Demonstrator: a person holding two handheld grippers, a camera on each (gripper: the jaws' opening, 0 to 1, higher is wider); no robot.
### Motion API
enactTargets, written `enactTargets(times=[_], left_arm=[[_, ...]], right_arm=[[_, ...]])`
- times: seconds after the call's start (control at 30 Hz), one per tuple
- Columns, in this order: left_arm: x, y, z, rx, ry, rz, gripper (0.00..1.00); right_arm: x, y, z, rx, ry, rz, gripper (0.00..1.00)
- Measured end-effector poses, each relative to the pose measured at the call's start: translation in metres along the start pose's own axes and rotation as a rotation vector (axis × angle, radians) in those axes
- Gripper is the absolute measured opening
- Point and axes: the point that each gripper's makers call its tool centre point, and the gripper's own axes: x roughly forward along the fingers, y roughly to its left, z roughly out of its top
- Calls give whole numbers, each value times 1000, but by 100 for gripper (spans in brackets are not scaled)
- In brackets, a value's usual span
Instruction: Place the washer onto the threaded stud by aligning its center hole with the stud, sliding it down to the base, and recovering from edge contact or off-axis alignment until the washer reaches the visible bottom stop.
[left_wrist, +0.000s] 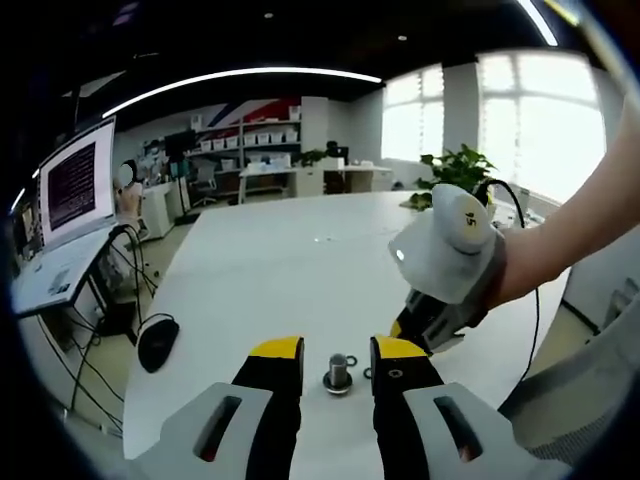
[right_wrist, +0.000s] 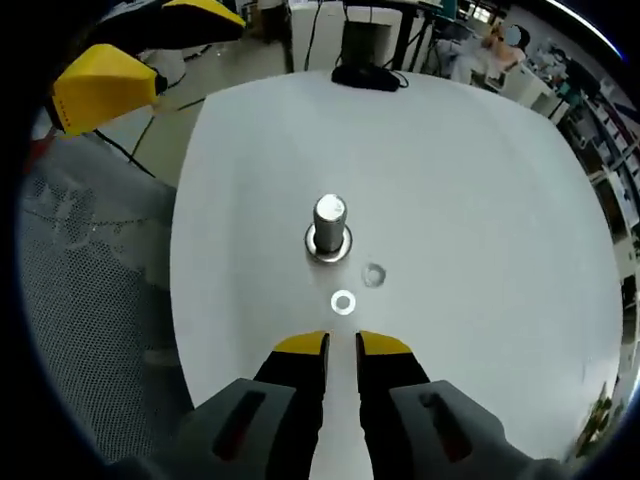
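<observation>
The little washer (right_wrist: 343, 302) lies flat on the white table (right_wrist: 480, 180), just in front of the stud (right_wrist: 329, 226). It looks thin, hard and slippery, so pinch its edge. Right claw (right_wrist: 342, 350) and left claw (left_wrist: 337, 352) are both slightly open, holding nothing.

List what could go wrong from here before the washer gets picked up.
1. Two washers lie flat on the white table: the nearer washer and a second washer. Thin and flat, either may slip from the right gripper.
2. The left gripper straddles the stud, so the grippers may collide there.
</observation>
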Motion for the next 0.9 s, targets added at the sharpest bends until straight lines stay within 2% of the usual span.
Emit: enactTargets(times=[0.2,0.37,0.57,0.9], left_arm=[[0,4,-1,-10,0,9,25],[-2,7,0,-25,-7,21,25],[-2,9,0,-34,-8,27,25],[-1,10,0,-33,-4,28,25]], right_arm=[[19,8,2,-48,17,44,13],[30,9,-3,-78,50,50,13],[32,4,2,-74,38,48,13],[33,3,18,-134,15,40,13]])
